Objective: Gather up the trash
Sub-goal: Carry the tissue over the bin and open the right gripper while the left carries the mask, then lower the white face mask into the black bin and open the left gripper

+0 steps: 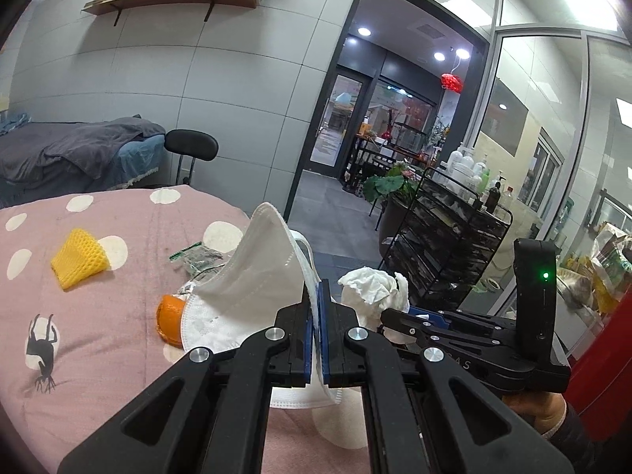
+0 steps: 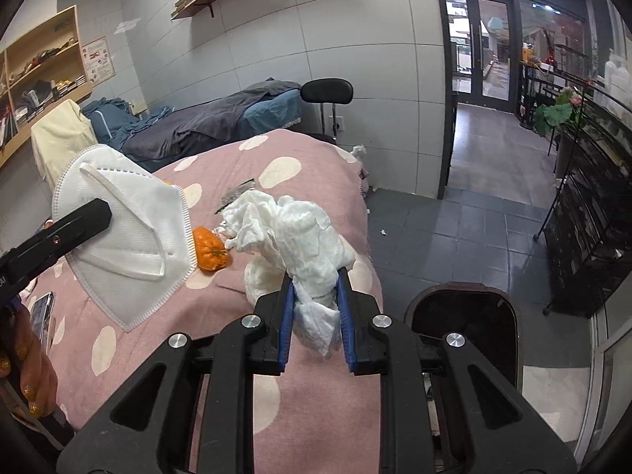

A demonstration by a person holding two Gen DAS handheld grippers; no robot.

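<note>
In the left wrist view, your left gripper was pressed together on a white folded face mask, which stood up from the blue pads above a pink polka-dot quilt. On the quilt lay a piece of orange peel partly behind the mask, a yellow foam fruit net well apart to the left, and a clear plastic wrapper with green print between them. Your right gripper appeared at the right, carrying a crumpled white tissue wad.

In the right wrist view, your right gripper pinched the crumpled white tissue wad between its blue pads, jaws partly apart around it. The mask hung from your left gripper's finger at the left, over the quilt. The orange peel rested on the quilt between mask and tissue. A dark round-edged bin stood on the floor just beside the bed, at lower right.
</note>
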